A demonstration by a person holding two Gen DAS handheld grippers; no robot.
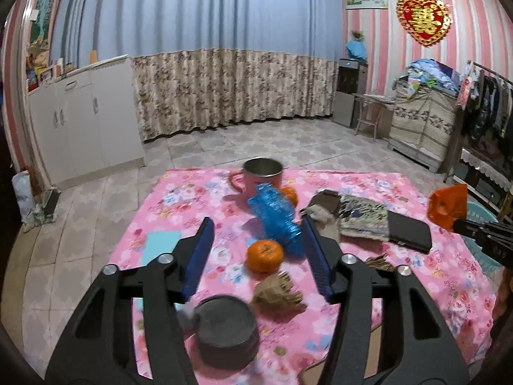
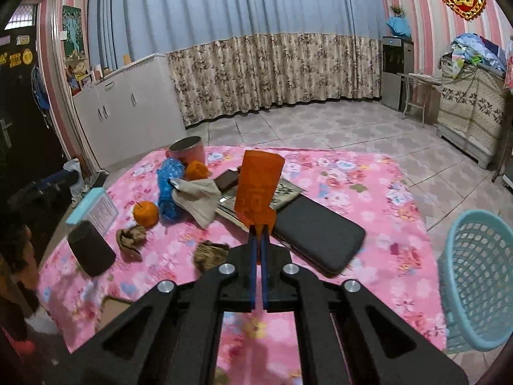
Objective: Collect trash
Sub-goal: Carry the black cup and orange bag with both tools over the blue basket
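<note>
My right gripper is shut on a piece of orange plastic wrapping, which stands up from its tips above the pink floral tablecloth. In the left wrist view the same orange wrapping hangs at the far right over the table edge. My left gripper is open above the table, with nothing held. A crushed blue plastic bottle lies on the cloth just beyond its tips. Two crumpled brown paper scraps lie near the front. A light blue mesh basket stands off the table's right side.
On the cloth are a pink mug, two oranges, a dark round cup, a grey cloth, a patterned booklet, a black case and a teal box.
</note>
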